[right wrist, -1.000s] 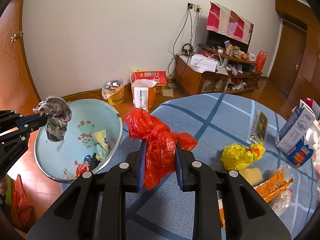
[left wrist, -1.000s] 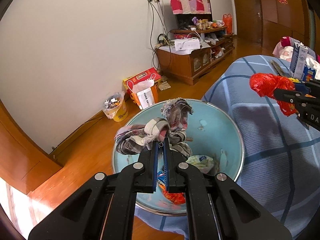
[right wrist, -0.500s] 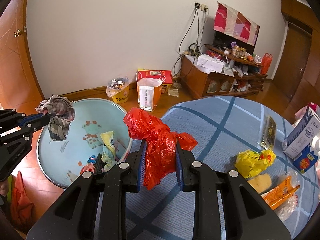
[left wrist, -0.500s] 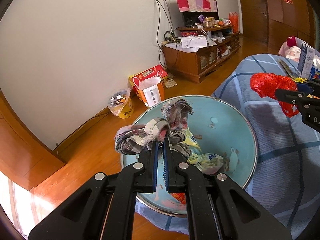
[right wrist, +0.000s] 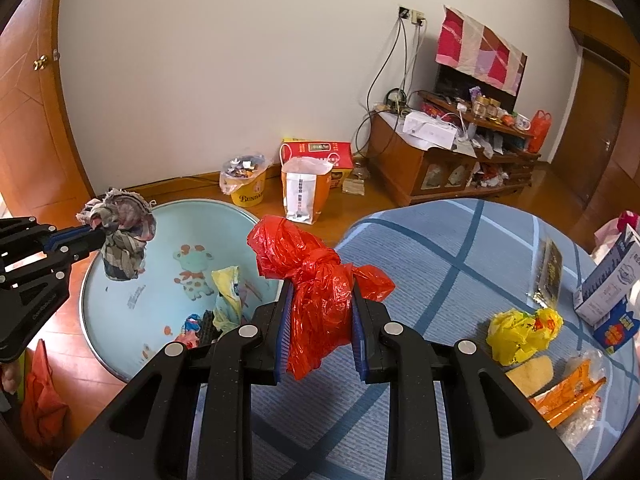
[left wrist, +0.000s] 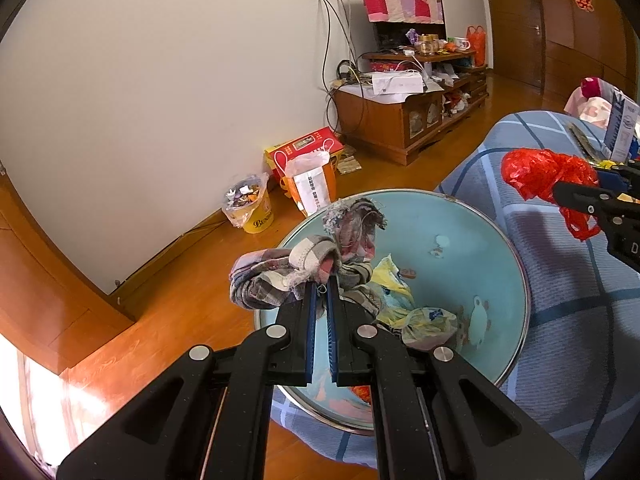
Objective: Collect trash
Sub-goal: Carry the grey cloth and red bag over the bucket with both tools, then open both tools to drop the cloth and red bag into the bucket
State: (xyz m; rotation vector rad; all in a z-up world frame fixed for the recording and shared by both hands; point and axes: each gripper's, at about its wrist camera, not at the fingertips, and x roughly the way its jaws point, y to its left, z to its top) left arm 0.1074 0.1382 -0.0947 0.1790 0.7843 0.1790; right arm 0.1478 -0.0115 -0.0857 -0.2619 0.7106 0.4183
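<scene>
Over basin: left fingers clamp rag; right fingers clamp red bag.

The lower part of the round pale-blue enamel basin is covered by the left gripper. Beyond the right gripper, the white-and-blue carton is cut off by the frame edge; its print is too small to be read.

- Both views are brightly and evenly daylit and sharp.
- Glare is seen on the floor at lower left.
- Edges are bent and darkened by fisheye distortion.
</scene>
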